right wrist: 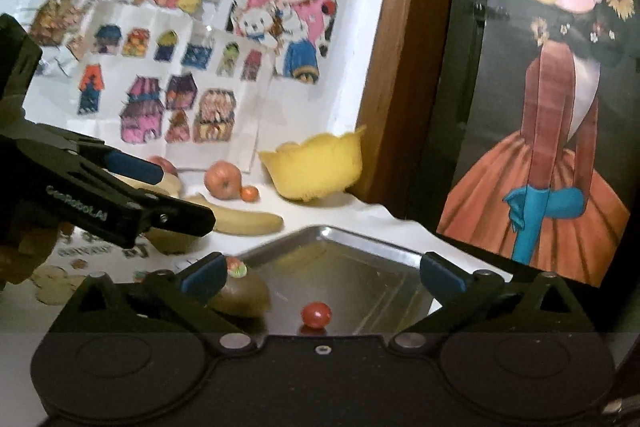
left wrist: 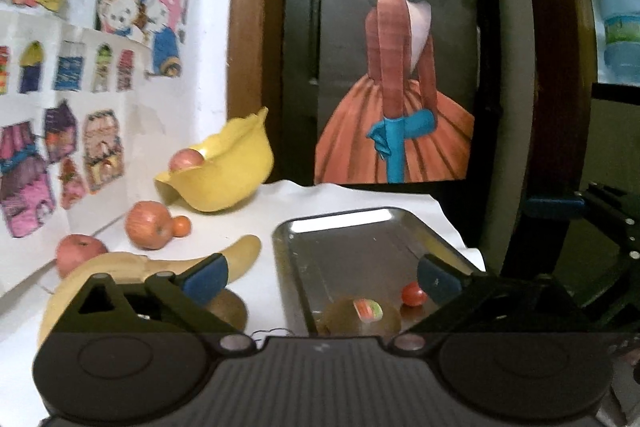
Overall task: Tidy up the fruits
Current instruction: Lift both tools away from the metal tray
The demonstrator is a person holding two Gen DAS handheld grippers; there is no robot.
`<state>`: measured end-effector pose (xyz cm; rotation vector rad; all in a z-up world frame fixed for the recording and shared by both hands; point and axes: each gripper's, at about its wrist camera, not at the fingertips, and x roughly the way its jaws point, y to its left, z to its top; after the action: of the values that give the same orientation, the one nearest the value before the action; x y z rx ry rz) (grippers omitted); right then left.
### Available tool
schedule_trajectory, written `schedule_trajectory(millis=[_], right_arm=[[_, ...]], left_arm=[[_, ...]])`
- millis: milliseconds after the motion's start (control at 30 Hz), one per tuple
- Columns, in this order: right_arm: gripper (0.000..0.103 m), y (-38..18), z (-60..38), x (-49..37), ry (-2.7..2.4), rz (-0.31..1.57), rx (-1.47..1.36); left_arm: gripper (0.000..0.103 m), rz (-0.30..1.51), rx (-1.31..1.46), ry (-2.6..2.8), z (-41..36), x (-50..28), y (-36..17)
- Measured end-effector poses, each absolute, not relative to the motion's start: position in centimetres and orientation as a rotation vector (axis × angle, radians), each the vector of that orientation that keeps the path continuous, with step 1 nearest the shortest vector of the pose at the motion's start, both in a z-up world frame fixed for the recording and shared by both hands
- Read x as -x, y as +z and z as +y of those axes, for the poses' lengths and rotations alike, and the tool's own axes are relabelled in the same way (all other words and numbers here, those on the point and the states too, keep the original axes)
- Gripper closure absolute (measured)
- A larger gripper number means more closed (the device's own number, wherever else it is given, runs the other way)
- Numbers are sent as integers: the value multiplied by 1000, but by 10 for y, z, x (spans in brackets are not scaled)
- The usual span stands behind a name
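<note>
A metal tray holds a brown kiwi with a sticker and a cherry tomato. My left gripper is open and empty, over the tray's near left edge and the bananas. My right gripper is open and empty above the tray, with the tomato just below the gap. Two apples and a small orange lie left of the tray. A second kiwi sits outside it.
A yellow scalloped bowl at the back holds another apple. Drawings cover the white wall on the left. A brown door frame and a dark door with a poster stand behind the tray. One blue pad of the right gripper shows at the right.
</note>
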<state>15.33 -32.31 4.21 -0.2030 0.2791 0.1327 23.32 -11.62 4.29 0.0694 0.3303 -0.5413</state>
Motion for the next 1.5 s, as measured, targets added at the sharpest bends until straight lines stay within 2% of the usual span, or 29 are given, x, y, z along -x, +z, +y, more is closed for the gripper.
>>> schedule_trajectory(millis=[367, 733, 1167, 1500], right_arm=[[1, 57, -278, -91, 184, 314, 213], [1, 50, -226, -60, 273, 444, 248], [1, 28, -192, -57, 300, 559, 173], [1, 30, -185, -86, 359, 560, 207]], left_arm=[[0, 340, -70, -493, -64, -176, 51], [0, 432, -56, -423, -4, -142, 32], [0, 467, -58, -340, 53, -123, 19], [0, 480, -61, -277, 71, -150, 32]])
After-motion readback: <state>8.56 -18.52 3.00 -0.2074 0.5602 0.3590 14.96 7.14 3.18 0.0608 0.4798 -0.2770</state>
